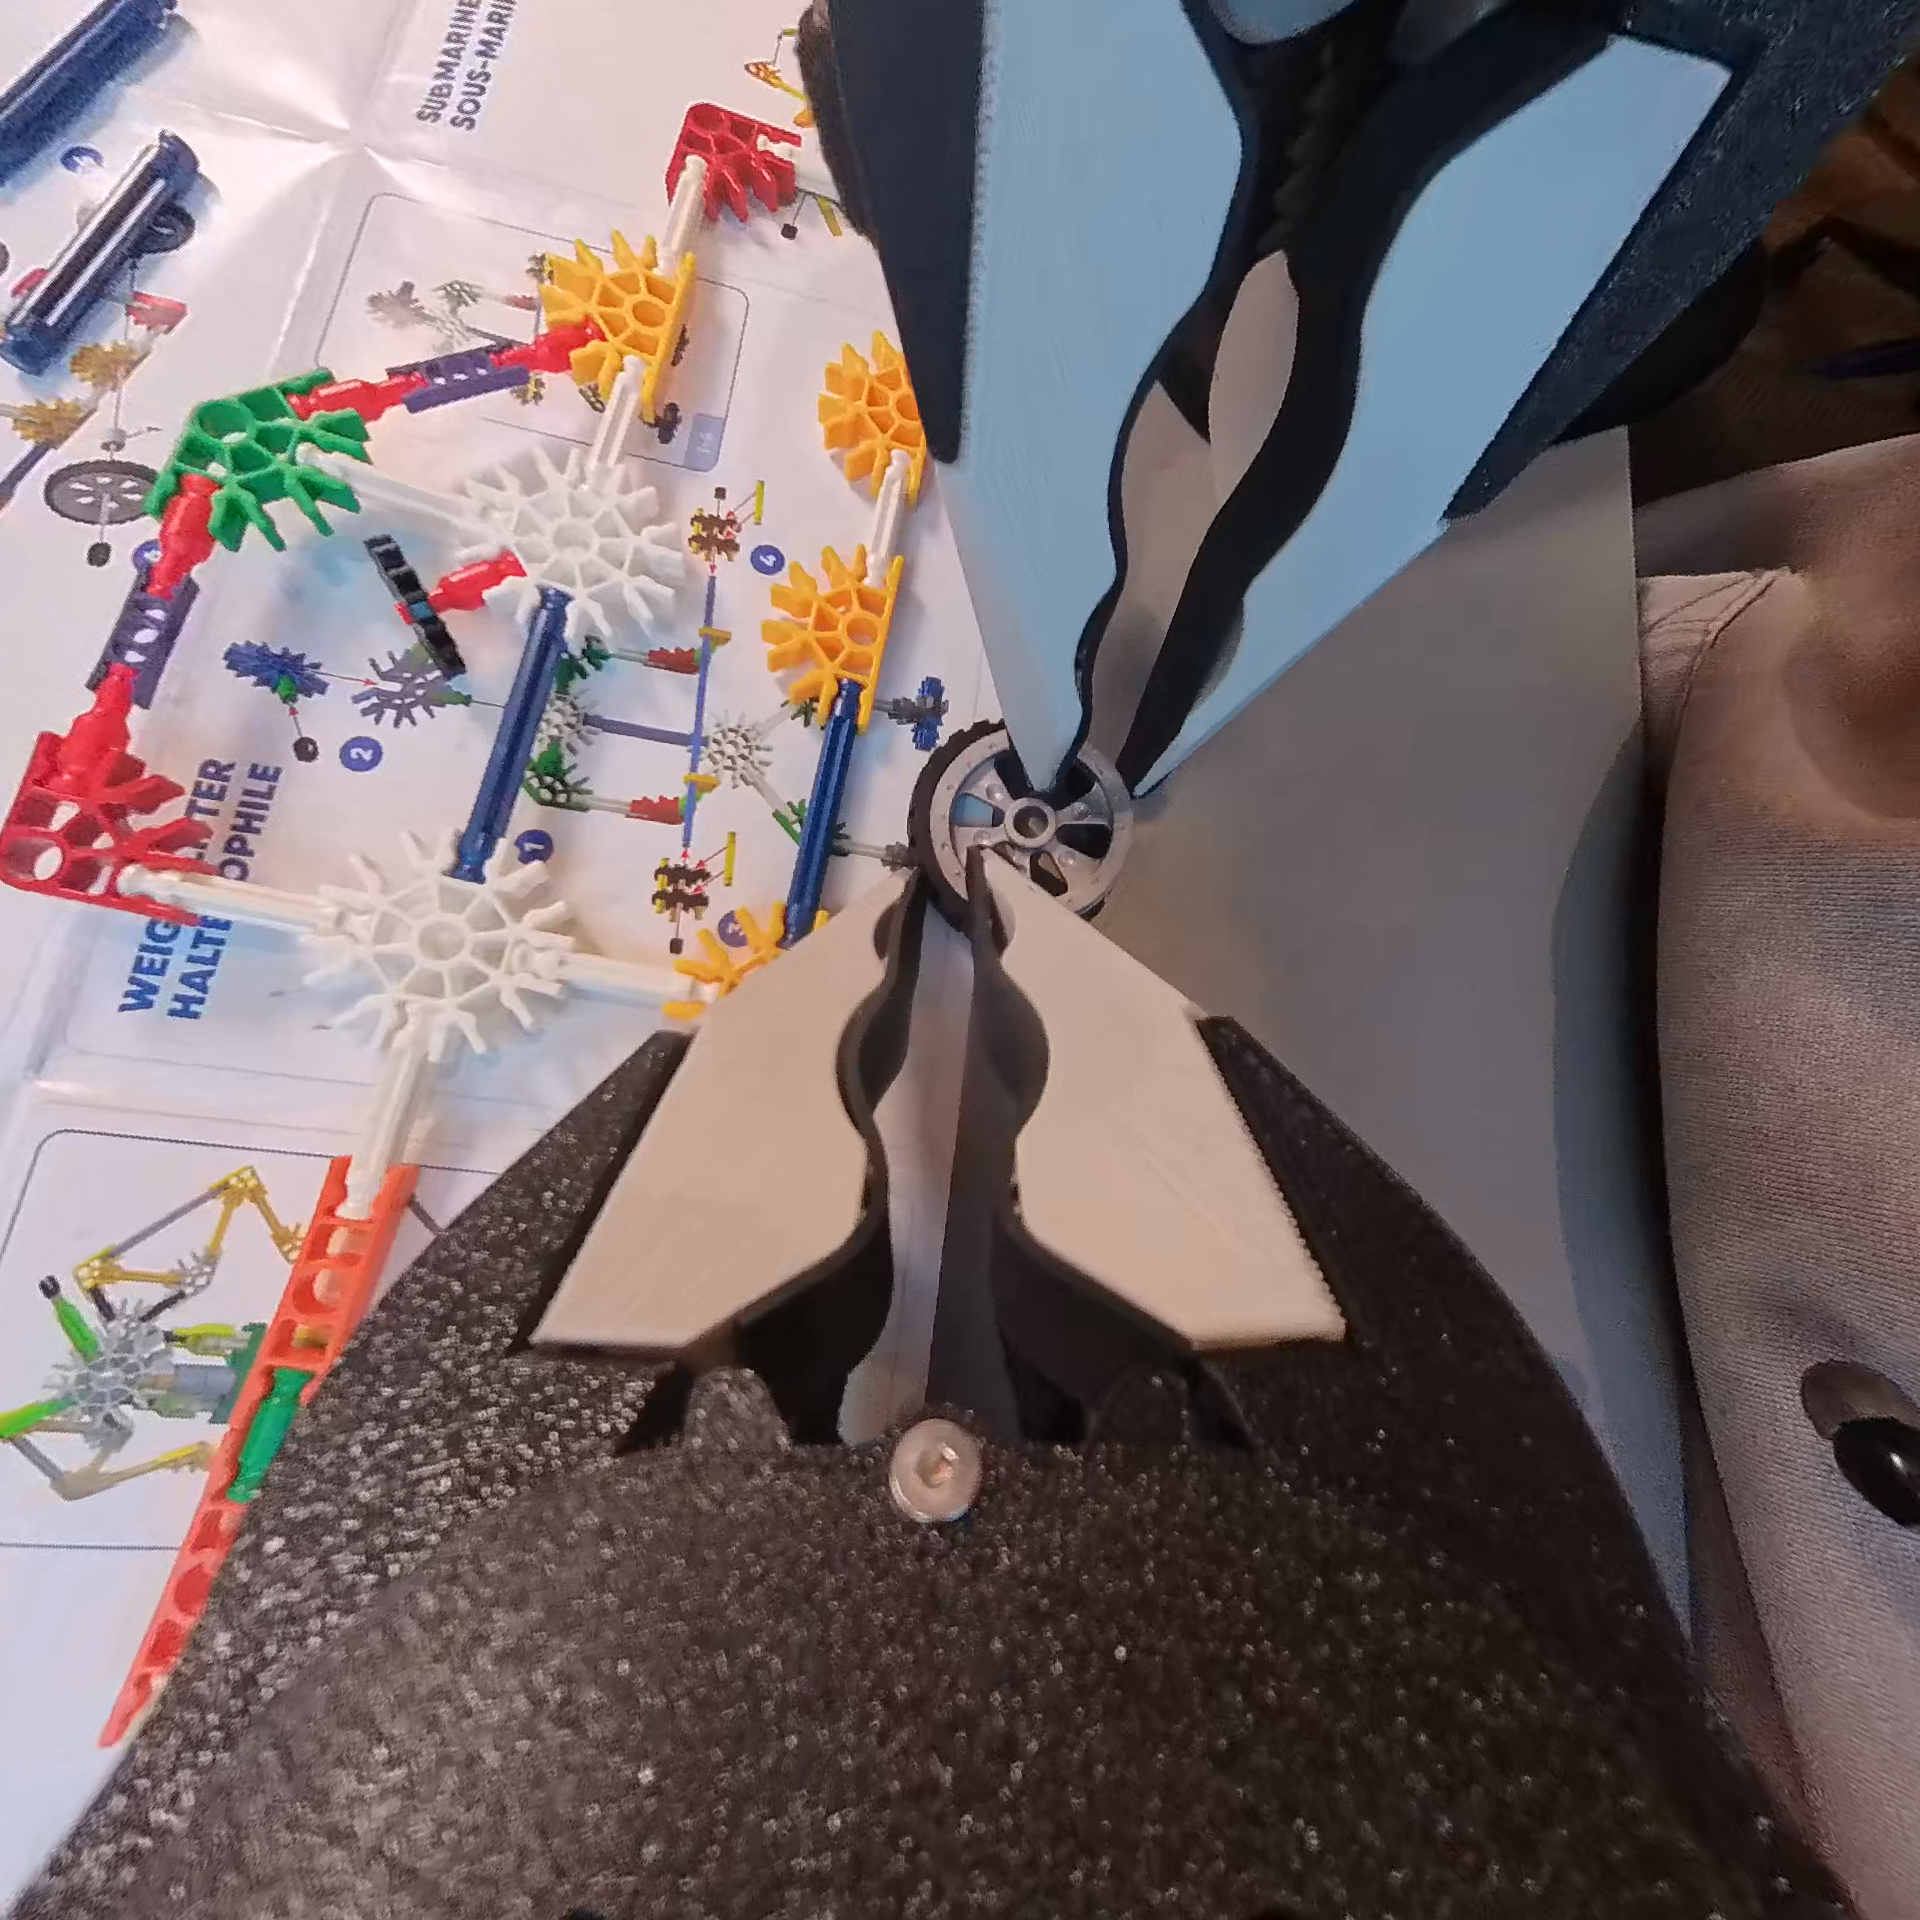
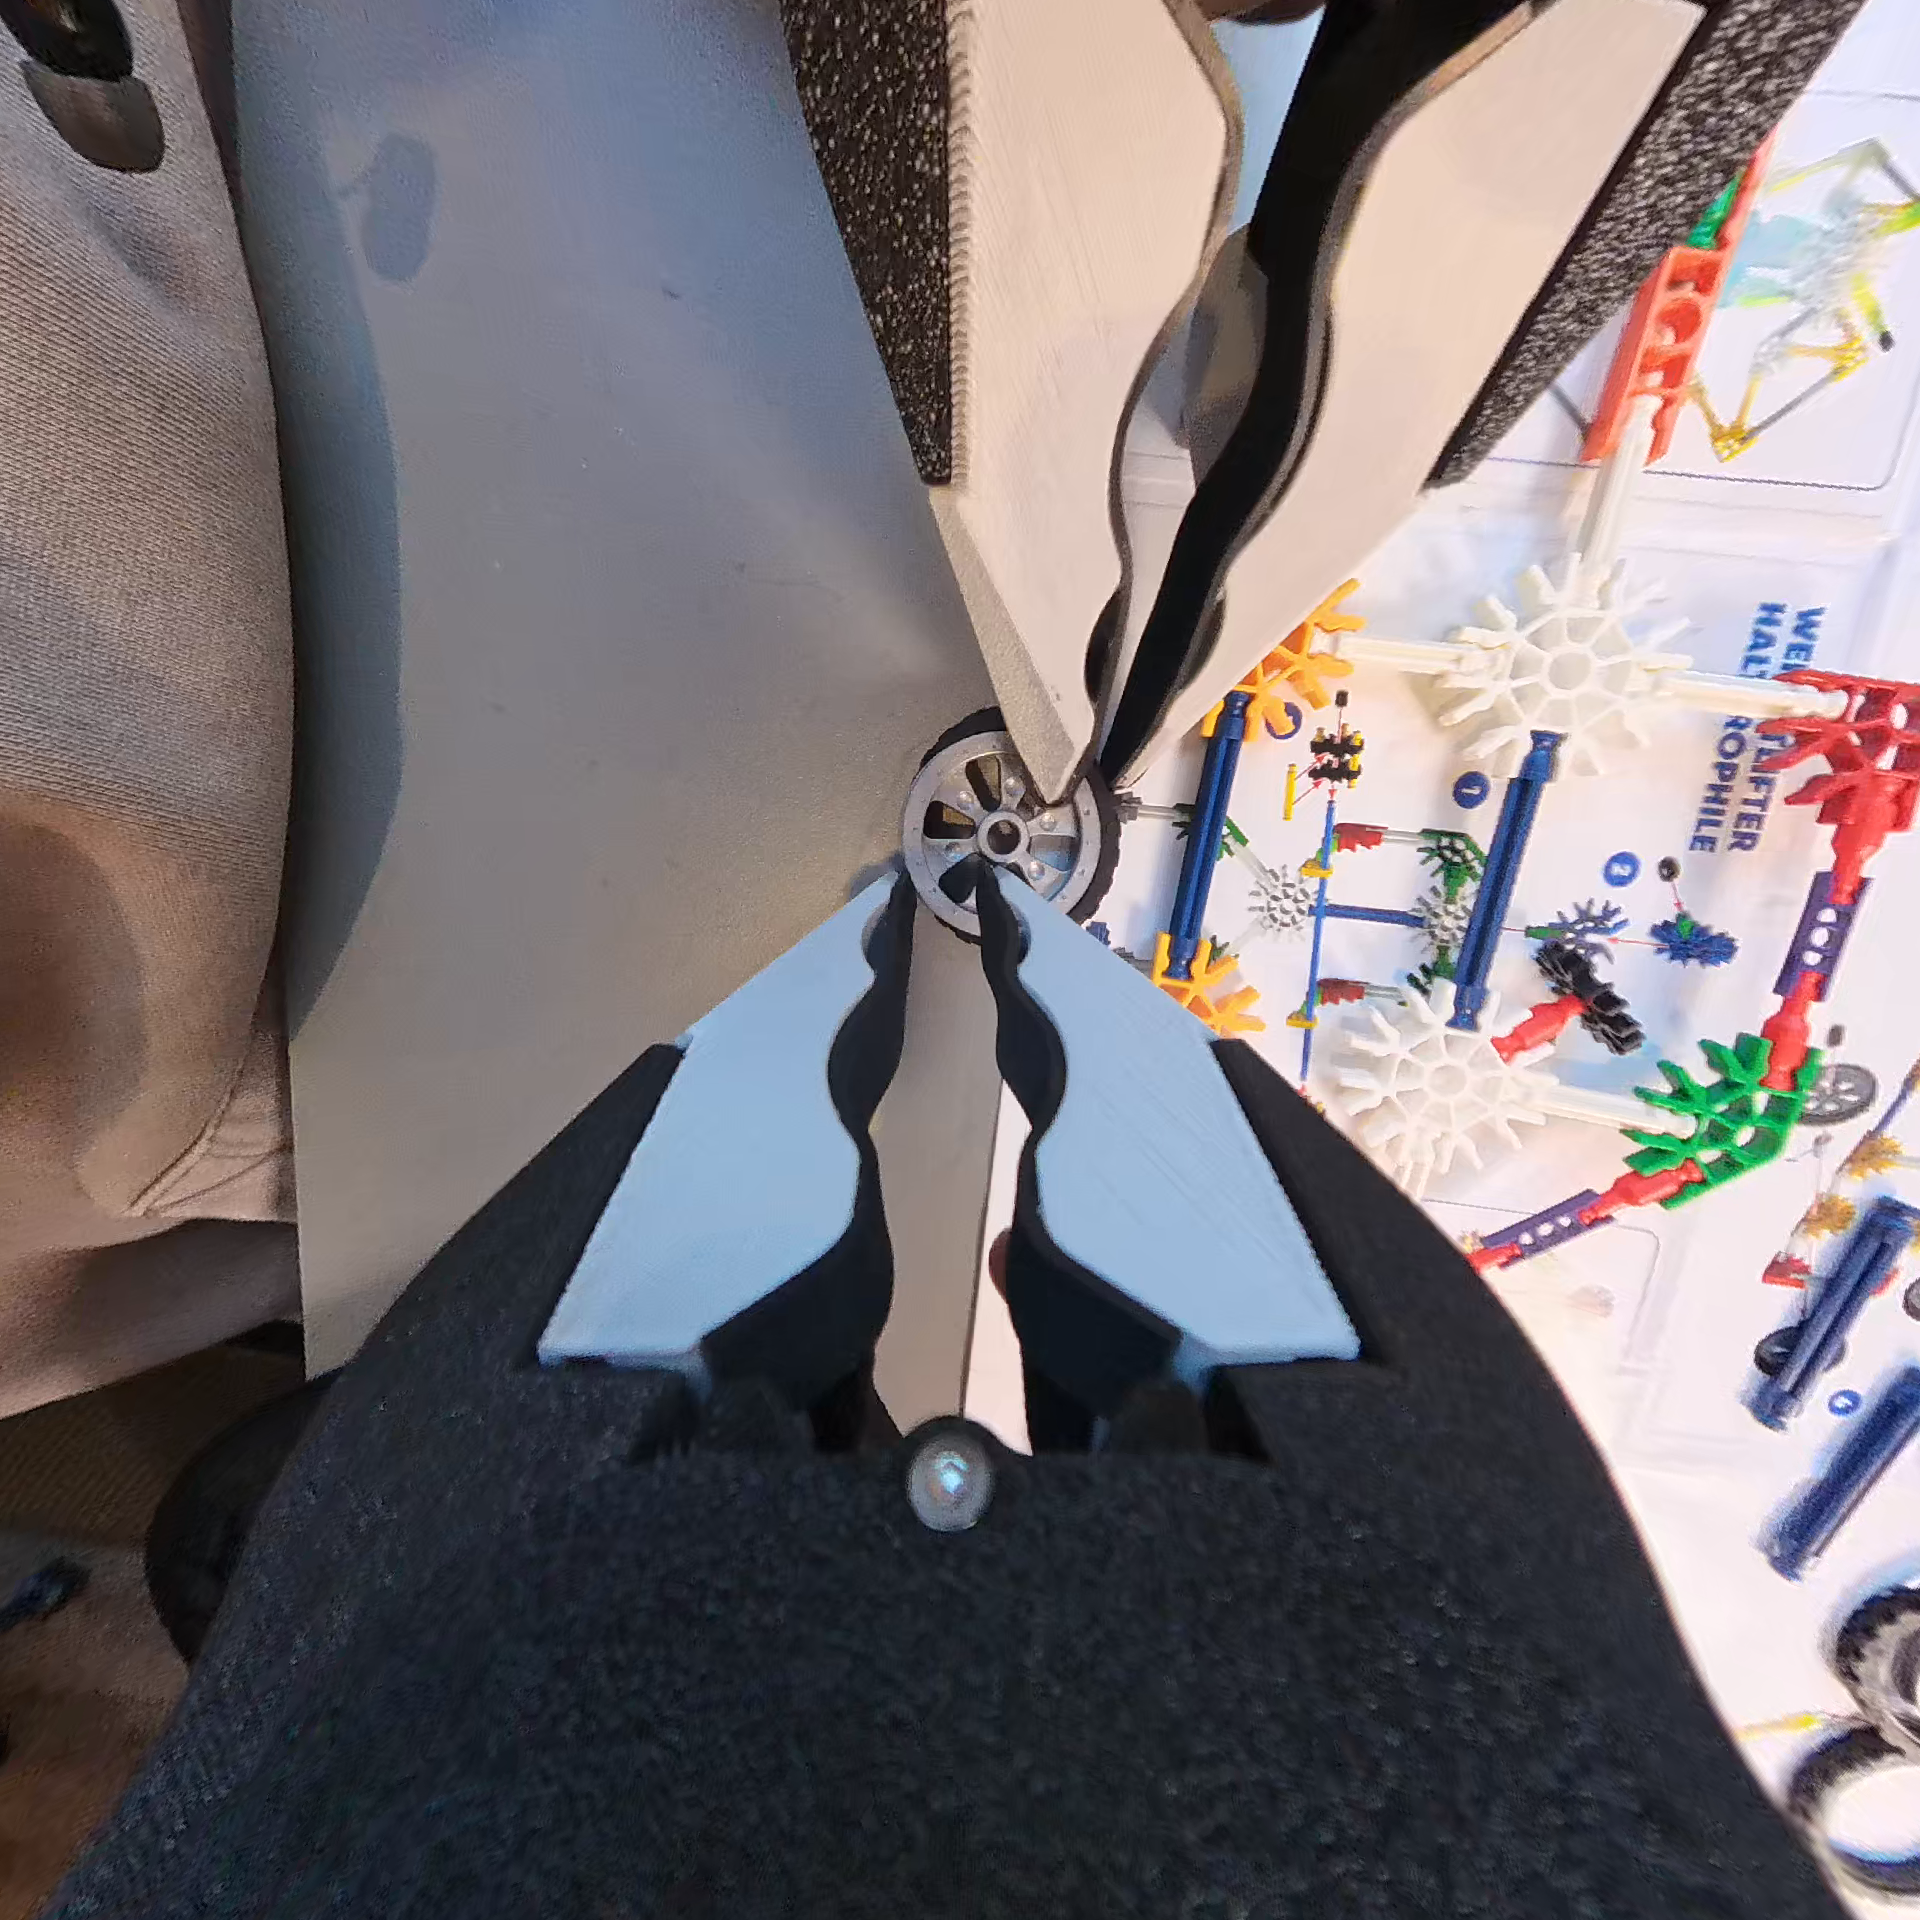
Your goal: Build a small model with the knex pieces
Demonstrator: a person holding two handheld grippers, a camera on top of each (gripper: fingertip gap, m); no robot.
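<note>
A small toy wheel (image 1: 1029,824) with a grey spoked hub and black tyre is held in the air between both grippers. My left gripper (image 1: 943,875), with white fingers, is shut on the wheel's rim from one side. My right gripper (image 1: 1096,774), with light blue fingers, is shut on the opposite side of the rim. In the right wrist view the wheel (image 2: 1003,834) sits between my right gripper (image 2: 940,888) below and my left gripper (image 2: 1086,774) above. The two grippers point at each other, tip to tip.
A flat construction-toy model (image 1: 447,935) of white, yellow, green and red connectors with blue and white rods lies on a printed instruction sheet (image 1: 260,1091). Loose tyres (image 2: 1870,1673) lie on the sheet. A grey table edge (image 1: 1455,831) and a person's beige garment (image 1: 1787,1039) are close by.
</note>
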